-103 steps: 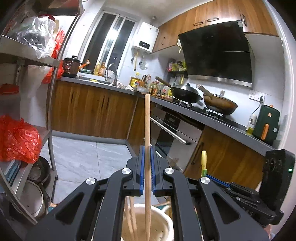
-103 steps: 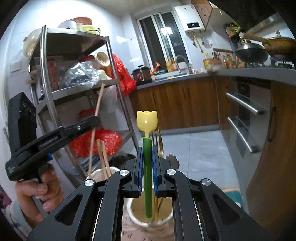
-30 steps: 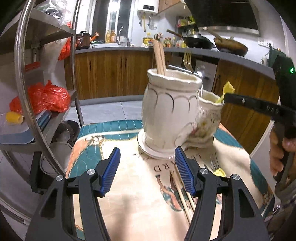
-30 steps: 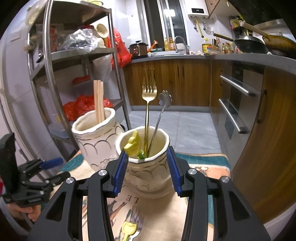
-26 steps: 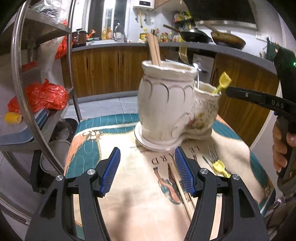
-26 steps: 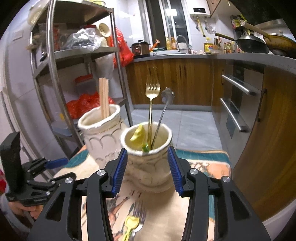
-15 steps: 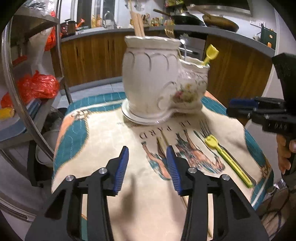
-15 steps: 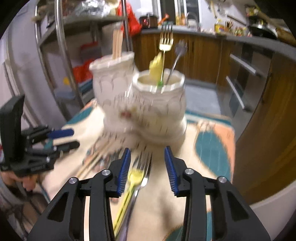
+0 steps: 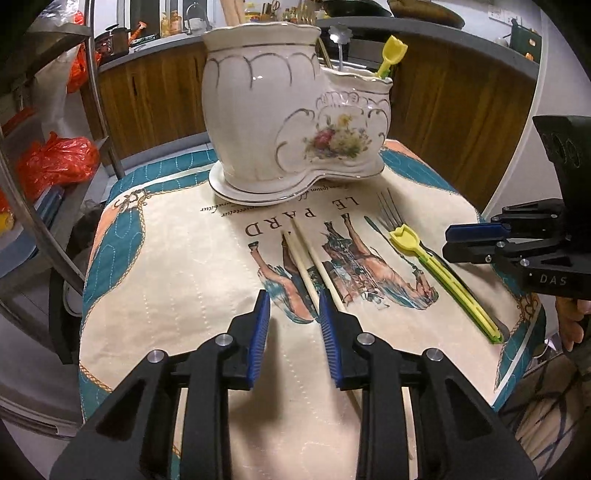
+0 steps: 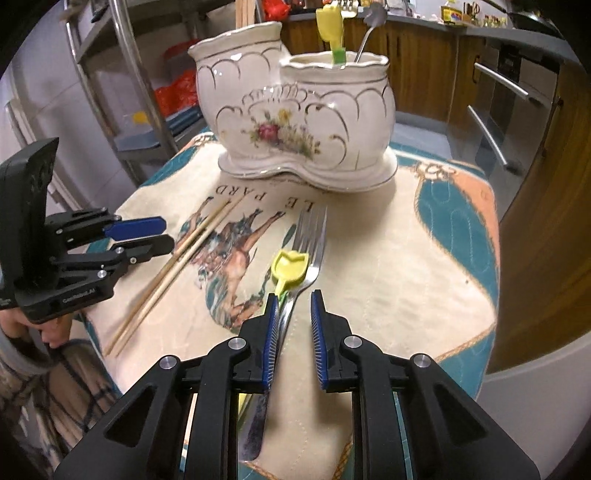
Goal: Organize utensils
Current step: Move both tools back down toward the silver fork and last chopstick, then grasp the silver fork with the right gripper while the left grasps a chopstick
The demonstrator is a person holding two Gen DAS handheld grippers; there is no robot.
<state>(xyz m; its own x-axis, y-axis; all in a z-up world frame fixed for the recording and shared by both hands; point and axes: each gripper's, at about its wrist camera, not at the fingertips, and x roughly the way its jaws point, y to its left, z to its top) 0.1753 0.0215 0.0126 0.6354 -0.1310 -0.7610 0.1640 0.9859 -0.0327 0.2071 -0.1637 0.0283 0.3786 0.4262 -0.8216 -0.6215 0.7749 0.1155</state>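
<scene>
A white double ceramic holder [image 9: 295, 110] [image 10: 295, 110] stands at the far side of the cloth-covered table; chopsticks stick out of its taller pot, and a yellow-green spoon [image 10: 332, 22], a fork and a metal spoon out of the lower one. Two wooden chopsticks [image 9: 314, 266] [image 10: 184, 258] lie on the cloth. My left gripper [image 9: 293, 317] is open, low over their near part. A metal fork [image 10: 306, 251] and a yellow-green spoon [image 10: 290, 271] [image 9: 436, 266] lie side by side. My right gripper [image 10: 293, 314] is open around the fork's handle.
The printed cloth [image 9: 184, 277] covers a small table with edges close on all sides. A metal shelf rack [image 9: 55, 147] with red bags stands to the left. Wooden kitchen cabinets [image 10: 535, 147] run behind and to the right.
Both grippers have let go of their utensils into the holder, come down and back from it, and narrowed their openings over the chopsticks and the fork lying on the cloth.
</scene>
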